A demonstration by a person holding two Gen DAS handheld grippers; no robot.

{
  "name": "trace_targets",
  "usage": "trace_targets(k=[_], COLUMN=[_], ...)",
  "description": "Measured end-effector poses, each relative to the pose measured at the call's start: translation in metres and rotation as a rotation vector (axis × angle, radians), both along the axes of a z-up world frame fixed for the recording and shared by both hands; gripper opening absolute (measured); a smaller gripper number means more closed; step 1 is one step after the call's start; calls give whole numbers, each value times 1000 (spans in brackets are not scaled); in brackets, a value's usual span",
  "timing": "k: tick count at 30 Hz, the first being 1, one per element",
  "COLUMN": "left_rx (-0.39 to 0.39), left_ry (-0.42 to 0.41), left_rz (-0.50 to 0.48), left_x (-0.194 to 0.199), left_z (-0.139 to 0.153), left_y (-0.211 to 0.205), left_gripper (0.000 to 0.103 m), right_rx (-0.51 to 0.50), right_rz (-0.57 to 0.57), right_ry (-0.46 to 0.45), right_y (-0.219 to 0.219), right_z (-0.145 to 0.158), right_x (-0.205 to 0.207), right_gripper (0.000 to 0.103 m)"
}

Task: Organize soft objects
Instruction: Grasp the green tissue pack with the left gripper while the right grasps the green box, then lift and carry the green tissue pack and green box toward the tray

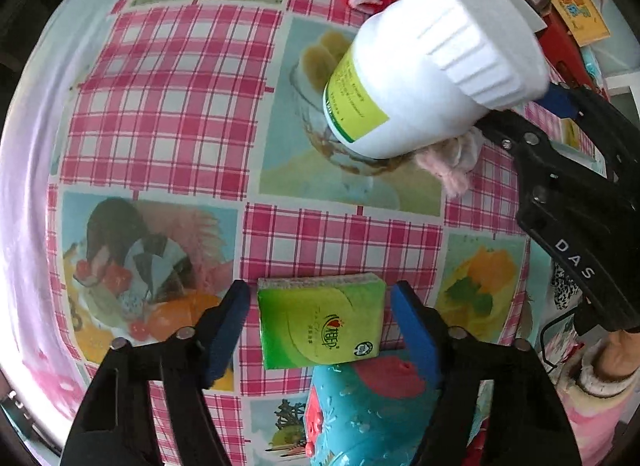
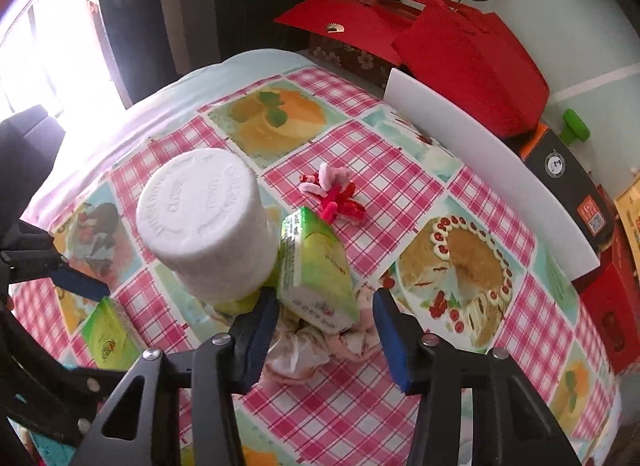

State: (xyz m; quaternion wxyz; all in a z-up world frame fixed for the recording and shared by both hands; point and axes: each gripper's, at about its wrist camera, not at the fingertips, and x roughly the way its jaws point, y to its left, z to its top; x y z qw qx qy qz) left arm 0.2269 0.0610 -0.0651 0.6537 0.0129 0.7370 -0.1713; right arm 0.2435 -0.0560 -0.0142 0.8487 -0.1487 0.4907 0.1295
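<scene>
The big white bottle [image 2: 208, 225] stands right by the tilted green pack [image 2: 316, 270] and blocks that side. The far cloth [image 2: 384, 153] is bare.

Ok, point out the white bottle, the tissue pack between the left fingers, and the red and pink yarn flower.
white bottle [image 1: 432, 65]: left wrist view, on its white body.
tissue pack [image 1: 320, 326]: left wrist view, middle of its green top face.
yarn flower [image 2: 334, 195]: right wrist view, on its red centre.

A lived-in home room: the worktop wears a pink-checked oilcloth [image 2: 352, 153] printed with cakes and desserts, red gift boxes [image 2: 472, 53] are stacked along its far edge by the wall, and a bright window [image 2: 52, 41] lights the left side.
</scene>
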Motion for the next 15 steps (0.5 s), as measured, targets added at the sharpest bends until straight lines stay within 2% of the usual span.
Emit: trace_targets(k=[5, 7, 11, 15], left_rx=[11, 28, 23, 9], left_ry=[1, -7, -15, -17], left_rz=[-27, -43, -46, -33], left_x=[3, 2, 2, 1], left_z=[-3, -3, -4, -2], left_y=[-11, -18, -27, -19], left_gripper=[72, 65, 65, 65], right_rx=[6, 8, 21, 51], right_rz=[12, 19, 18, 0], right_ry=[4, 7, 11, 11], right_y=[0, 1, 1, -4], right_z=[0, -1, -2, -1], right_x=[4, 5, 6, 4], right_gripper=[46, 36, 34, 33])
